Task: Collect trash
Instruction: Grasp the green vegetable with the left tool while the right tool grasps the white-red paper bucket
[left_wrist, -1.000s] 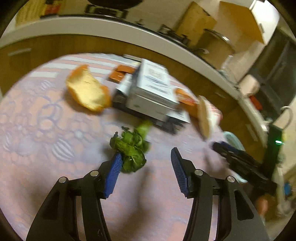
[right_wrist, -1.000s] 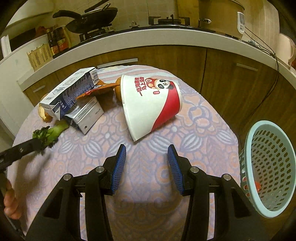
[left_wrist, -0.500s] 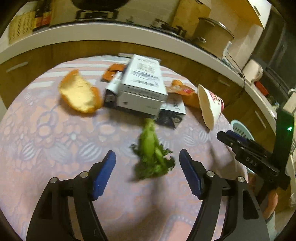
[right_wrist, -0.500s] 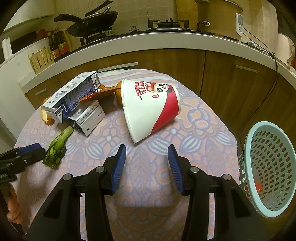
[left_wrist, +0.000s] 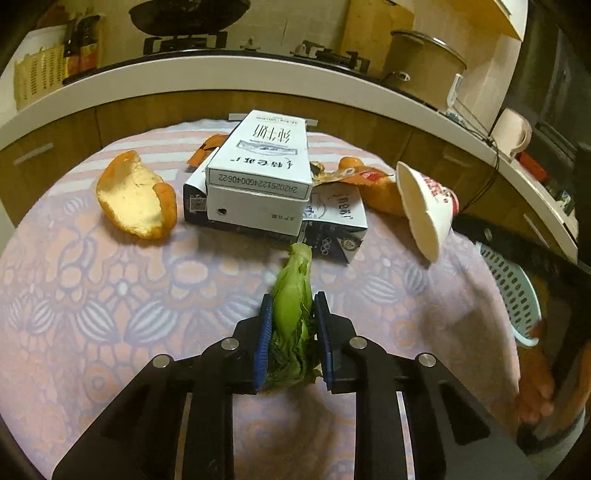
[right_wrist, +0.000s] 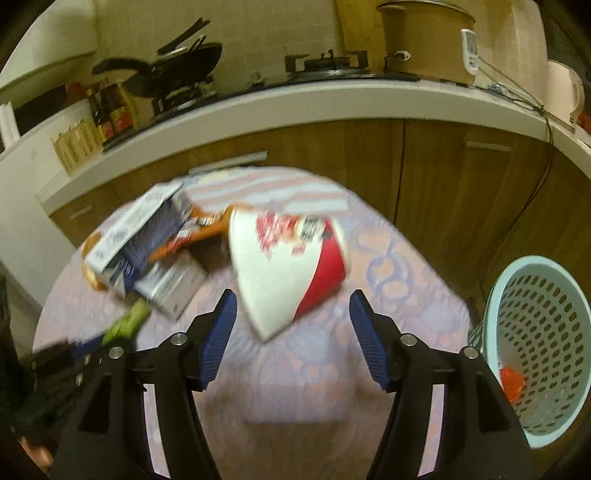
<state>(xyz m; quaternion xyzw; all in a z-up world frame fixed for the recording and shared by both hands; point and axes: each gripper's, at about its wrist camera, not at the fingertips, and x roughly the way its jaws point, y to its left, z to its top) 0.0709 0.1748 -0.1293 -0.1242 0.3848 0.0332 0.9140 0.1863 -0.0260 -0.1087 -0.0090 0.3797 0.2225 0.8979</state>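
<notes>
The left gripper (left_wrist: 291, 332) has its jaws pinching the greens (left_wrist: 293, 314), stalk pointing ahead of the tips. The right gripper (right_wrist: 290, 336) has its jaws spread, with the cup (right_wrist: 286, 266) lying just ahead between them. The basket (right_wrist: 535, 332), right of the right jaws, seems to hold only one red scrap. Beyond the left jaws, cartons (left_wrist: 258, 177) and peel (left_wrist: 136, 195) lie on the surface (left_wrist: 110, 314), so most collecting remains.
</notes>
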